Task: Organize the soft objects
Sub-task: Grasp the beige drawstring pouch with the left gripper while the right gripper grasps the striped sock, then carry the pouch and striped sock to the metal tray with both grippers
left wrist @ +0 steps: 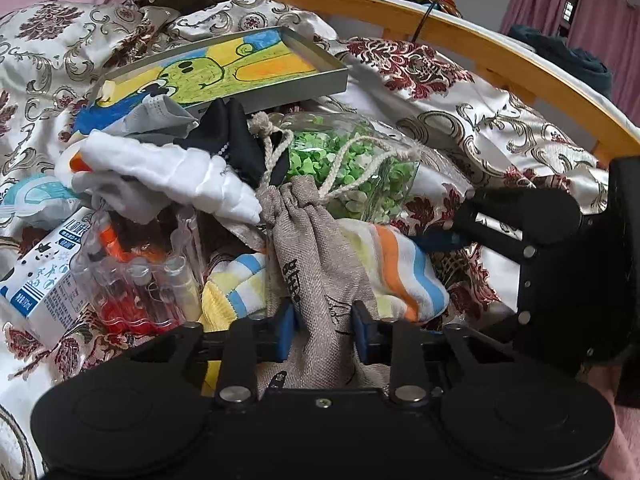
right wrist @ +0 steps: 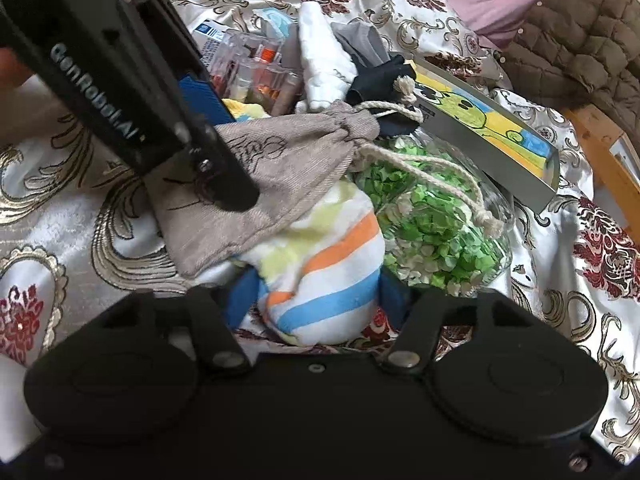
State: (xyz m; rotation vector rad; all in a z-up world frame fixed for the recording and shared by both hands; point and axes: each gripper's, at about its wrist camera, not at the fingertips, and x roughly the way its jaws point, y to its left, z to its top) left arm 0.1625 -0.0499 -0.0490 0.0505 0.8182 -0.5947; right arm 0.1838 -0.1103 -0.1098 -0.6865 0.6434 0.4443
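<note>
A grey-brown drawstring pouch [left wrist: 316, 256] lies on a pile on the bed; my left gripper [left wrist: 322, 330] is shut on its lower part. It also shows in the right wrist view [right wrist: 280, 160], under the left gripper's body. A striped towel [right wrist: 324, 280], white with orange, blue and yellow bands, lies under the pouch; my right gripper [right wrist: 318, 296] has its blue pads on either side of it, pressing it. The towel shows in the left wrist view [left wrist: 396, 264], with the right gripper [left wrist: 448, 236] at its right edge. A white cloth [left wrist: 172, 172], a grey cloth [left wrist: 160, 116] and a black sock [left wrist: 232, 136] lie behind.
A clear bag of green paper bits [left wrist: 360, 172] lies behind the pouch. A framed drawing [left wrist: 216, 68] leans on the patterned bedspread [left wrist: 460, 92]. A clear box of tubes [left wrist: 140, 280] and a milk carton [left wrist: 44, 272] lie left. The wooden bed rail [left wrist: 500, 56] curves behind.
</note>
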